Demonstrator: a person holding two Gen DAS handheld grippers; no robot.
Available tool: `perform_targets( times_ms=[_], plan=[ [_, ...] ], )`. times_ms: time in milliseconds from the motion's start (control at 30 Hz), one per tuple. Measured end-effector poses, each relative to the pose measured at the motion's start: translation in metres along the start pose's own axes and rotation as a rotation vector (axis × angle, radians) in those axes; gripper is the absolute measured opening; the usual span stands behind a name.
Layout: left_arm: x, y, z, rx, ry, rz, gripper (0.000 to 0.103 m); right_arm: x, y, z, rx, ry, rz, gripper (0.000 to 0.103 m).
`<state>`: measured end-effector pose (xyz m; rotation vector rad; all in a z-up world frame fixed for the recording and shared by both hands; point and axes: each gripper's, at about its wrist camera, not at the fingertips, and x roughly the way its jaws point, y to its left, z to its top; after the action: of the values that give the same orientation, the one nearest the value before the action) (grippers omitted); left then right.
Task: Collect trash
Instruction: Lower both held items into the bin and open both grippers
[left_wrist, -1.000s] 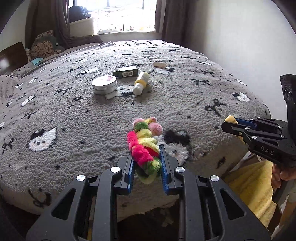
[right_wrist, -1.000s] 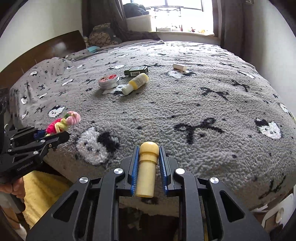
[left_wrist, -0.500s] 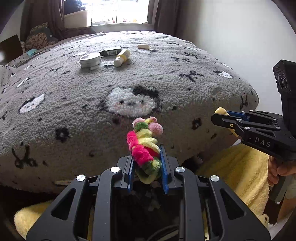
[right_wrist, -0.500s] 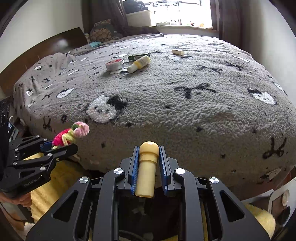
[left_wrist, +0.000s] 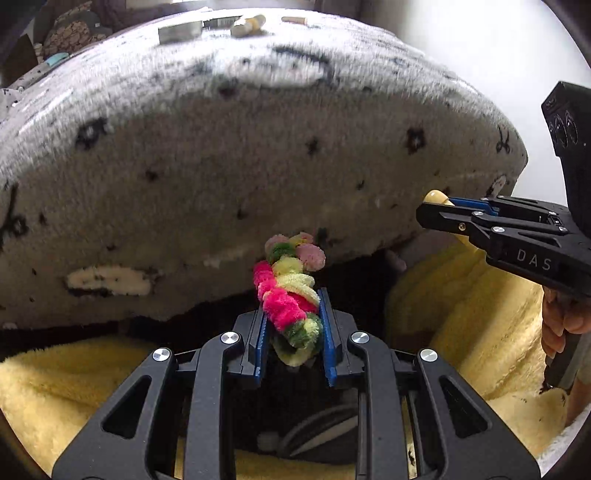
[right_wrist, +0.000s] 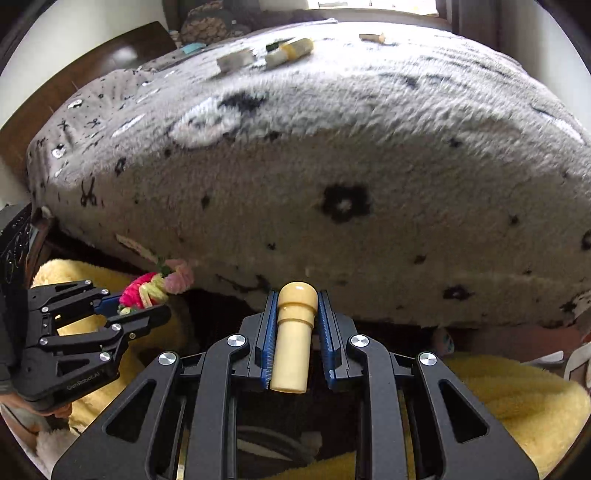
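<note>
My left gripper (left_wrist: 291, 314) is shut on a fuzzy twist of pink, yellow and green pipe-cleaner (left_wrist: 288, 291), which sticks out past the blue pads. My right gripper (right_wrist: 295, 312) is shut on a cream plastic tube with a rounded cap (right_wrist: 293, 339). Both point steeply down, off the front edge of the bed (left_wrist: 221, 166). Each gripper shows in the other's view: the right gripper (left_wrist: 439, 210) at the right edge, the left gripper (right_wrist: 147, 306) at lower left. Several items lie far back on the bed: a round tin (right_wrist: 236, 59), a yellow bottle (right_wrist: 291, 50), a small stick (right_wrist: 371, 37).
A grey fleece blanket with black bows covers the bed and hangs down its front (right_wrist: 332, 221). A yellow fluffy rug (left_wrist: 480, 314) lies on the floor below. A dark container with a pale rim (left_wrist: 317, 428) shows under the grippers. A white wall (left_wrist: 480, 55) stands right.
Both grippers have dropped and tilted down from above the bed top to in front of its edge. The rug and the container below have come into view. Both grips are unchanged.
</note>
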<state>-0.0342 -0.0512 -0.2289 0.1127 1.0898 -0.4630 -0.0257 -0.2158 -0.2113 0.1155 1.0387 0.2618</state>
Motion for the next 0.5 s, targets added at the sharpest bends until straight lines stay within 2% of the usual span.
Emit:
perform_targets(
  times_ms=[500],
  plan=[
    [0.054,0.014,-0.032,-0.038,0.192,-0.052,0.022,0.052,0.006,-0.024,0.018,0.163,0.08,0.022]
  ],
)
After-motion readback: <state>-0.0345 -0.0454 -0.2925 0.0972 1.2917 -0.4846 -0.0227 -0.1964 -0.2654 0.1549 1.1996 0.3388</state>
